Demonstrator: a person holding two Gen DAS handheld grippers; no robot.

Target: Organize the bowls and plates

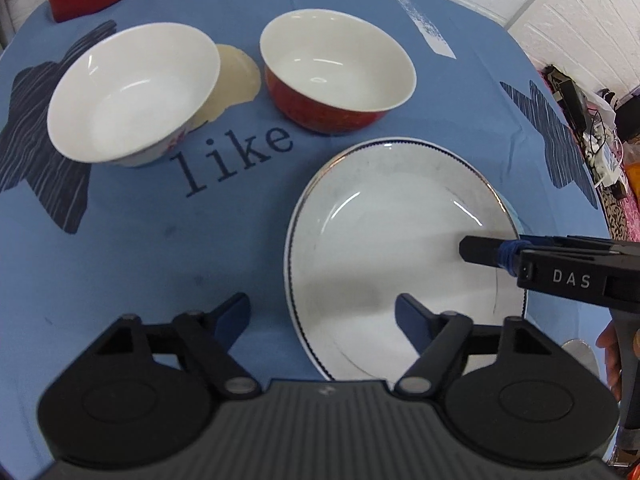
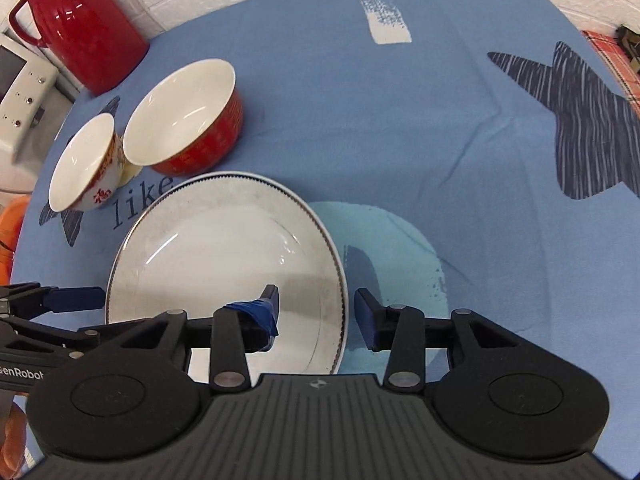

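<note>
Plate (image 1: 380,236) | flat, face up | right tool (image 2: 316,312) straddles rim, spread

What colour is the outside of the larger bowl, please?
Red with a faint gold pattern, on the red bowl; clearest in the right wrist view.

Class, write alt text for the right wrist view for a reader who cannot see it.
An open right gripper straddles the right rim of a white plate on a blue tablecloth. Beyond stand a red bowl, a white bowl and a red jug.
</note>
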